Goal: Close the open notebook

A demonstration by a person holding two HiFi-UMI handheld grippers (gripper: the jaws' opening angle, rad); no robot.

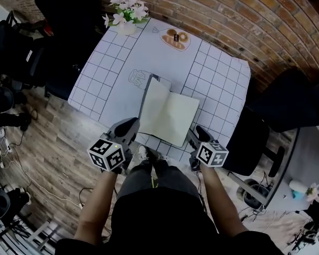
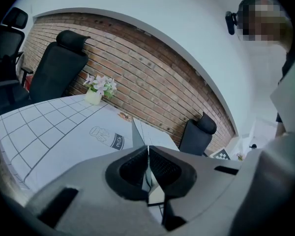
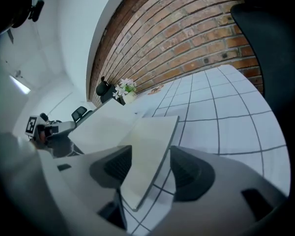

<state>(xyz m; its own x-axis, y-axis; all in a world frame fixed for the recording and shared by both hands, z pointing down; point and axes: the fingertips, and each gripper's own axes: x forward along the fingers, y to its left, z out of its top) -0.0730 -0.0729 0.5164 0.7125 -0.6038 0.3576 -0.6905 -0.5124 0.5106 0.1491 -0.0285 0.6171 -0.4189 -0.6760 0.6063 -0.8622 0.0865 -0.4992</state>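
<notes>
The open notebook (image 1: pixel 167 113) with blank cream pages lies near the front edge of the white grid-patterned table (image 1: pixel 109 70). Its left half stands tilted up off the table. My left gripper (image 1: pixel 134 126) is shut on the near edge of that left half; in the left gripper view the thin sheet (image 2: pixel 148 178) runs between the closed pads and rises ahead as a grey edge (image 2: pixel 136 131). My right gripper (image 1: pixel 198 134) stands open at the near right corner. In the right gripper view the right page (image 3: pixel 146 149) lies flat between the spread jaws.
A pot of pink-white flowers (image 1: pixel 126 14) and a plate of pastries (image 1: pixel 175 39) sit at the table's far side by the brick wall. A printed milk-bottle drawing (image 1: pixel 137 78) marks the cloth. Black office chairs (image 1: pixel 295 102) flank the table. My legs are below the front edge.
</notes>
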